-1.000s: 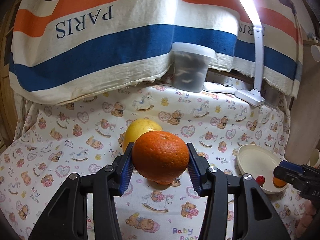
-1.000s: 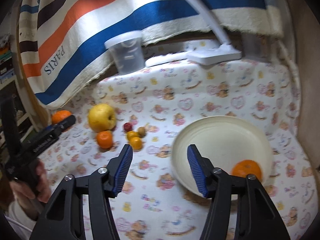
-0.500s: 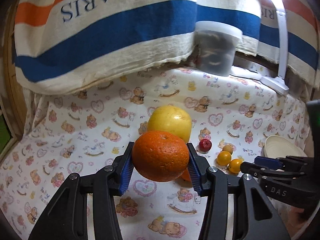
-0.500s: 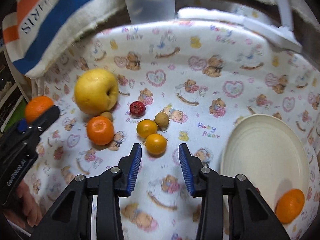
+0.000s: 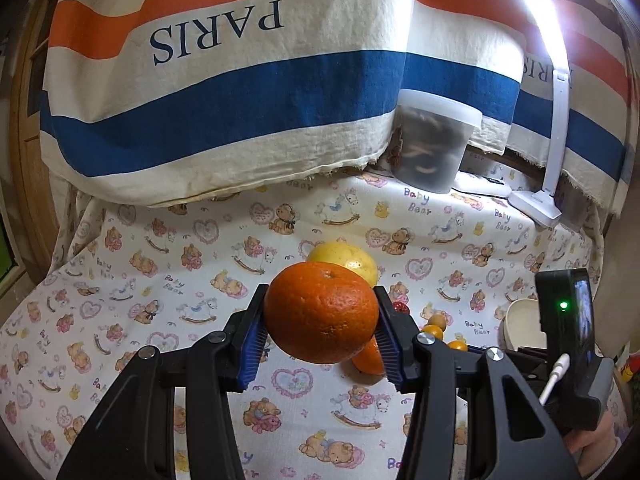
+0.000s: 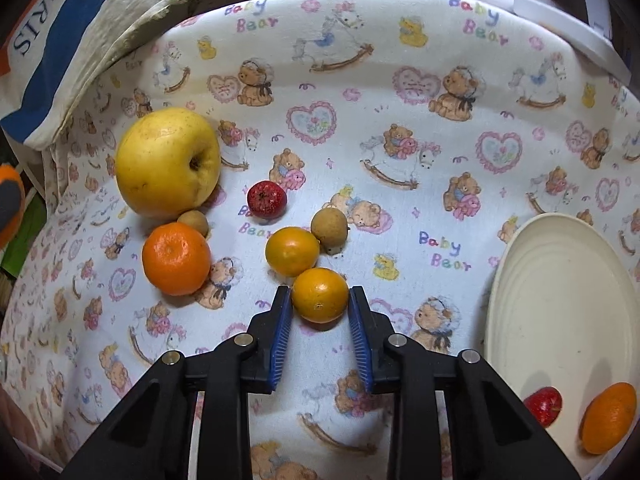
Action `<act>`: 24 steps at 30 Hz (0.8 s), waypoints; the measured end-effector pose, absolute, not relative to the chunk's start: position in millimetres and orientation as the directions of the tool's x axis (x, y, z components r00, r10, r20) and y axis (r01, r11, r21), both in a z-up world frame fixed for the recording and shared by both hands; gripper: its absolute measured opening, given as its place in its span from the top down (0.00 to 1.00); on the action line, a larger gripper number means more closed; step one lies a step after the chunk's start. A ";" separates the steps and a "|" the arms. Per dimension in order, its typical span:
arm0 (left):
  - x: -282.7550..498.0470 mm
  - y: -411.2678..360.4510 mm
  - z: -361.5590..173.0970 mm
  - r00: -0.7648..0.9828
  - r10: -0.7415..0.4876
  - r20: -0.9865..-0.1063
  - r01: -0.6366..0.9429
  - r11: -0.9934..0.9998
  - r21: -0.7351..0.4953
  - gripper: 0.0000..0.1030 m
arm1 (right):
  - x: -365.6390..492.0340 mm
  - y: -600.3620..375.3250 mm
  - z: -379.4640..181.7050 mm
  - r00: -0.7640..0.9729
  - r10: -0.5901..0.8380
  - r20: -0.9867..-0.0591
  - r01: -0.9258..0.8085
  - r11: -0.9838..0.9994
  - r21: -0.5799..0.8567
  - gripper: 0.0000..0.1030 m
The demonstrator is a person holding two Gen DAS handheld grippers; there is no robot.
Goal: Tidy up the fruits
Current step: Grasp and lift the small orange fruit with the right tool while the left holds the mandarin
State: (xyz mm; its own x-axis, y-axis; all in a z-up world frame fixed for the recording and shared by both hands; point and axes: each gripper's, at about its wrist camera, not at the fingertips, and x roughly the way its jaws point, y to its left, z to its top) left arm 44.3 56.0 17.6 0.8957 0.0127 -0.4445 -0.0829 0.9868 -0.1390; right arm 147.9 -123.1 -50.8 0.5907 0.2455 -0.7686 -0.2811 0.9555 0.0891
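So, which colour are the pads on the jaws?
Blue ribbed pads, clearest in the right wrist view.

"PARIS" printed in dark caps, upside down, on the striped cloth (image 5: 248,92) at back; partly repeated at its right edge, cut off. "Baby Bear" repeated in pastel letters across the printed bench cover (image 6: 400,80). No other text legible.

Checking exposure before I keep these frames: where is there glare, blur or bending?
Left wrist view: the lamp blows out to white at top right; the striped cloth bows with the lens. Right wrist view: evenly lit, sharp; the plate stretches at the edge.
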 end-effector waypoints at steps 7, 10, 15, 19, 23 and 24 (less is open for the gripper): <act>27.3 49.3 31.2 0.916 -0.033 -0.399 -0.032 0.987 -0.157 0.54 | 109.7 -139.6 -33.2 0.646 0.248 -0.722 -0.295 0.953 0.064 0.71; 16.8 42.4 40.5 0.930 -0.060 -0.364 0.008 0.989 -0.145 0.54 | 89.0 -148.0 -24.4 0.679 0.243 -0.692 -0.298 0.953 0.042 0.71; 1.2 27.0 49.6 0.952 -0.080 -0.296 0.056 0.994 -0.090 0.54 | 60.5 -161.0 -7.5 0.736 0.242 -0.632 -0.305 0.952 0.009 0.71; -7.7 17.7 50.4 0.968 -0.095 -0.232 0.081 0.994 -0.069 0.54 | 38.7 -186.2 10.1 0.798 0.237 -0.554 -0.273 0.962 0.019 0.71; -12.3 12.3 49.4 0.975 -0.099 -0.198 0.090 0.994 -0.056 0.54 | 25.8 -213.5 21.4 0.846 0.227 -0.482 -0.234 0.971 0.048 0.71; -12.4 11.6 49.1 0.975 -0.103 -0.198 0.093 0.994 -0.059 0.54 | 22.6 -219.9 24.1 0.861 0.212 -0.463 -0.221 0.975 0.035 0.71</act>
State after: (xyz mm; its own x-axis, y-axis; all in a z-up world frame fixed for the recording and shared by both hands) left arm -12.4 11.6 49.1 0.9748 -0.1032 -0.1979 0.0932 0.9939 -0.0590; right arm 22.6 -219.9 24.1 0.8605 0.2120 -0.4632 -0.2212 0.9746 0.0351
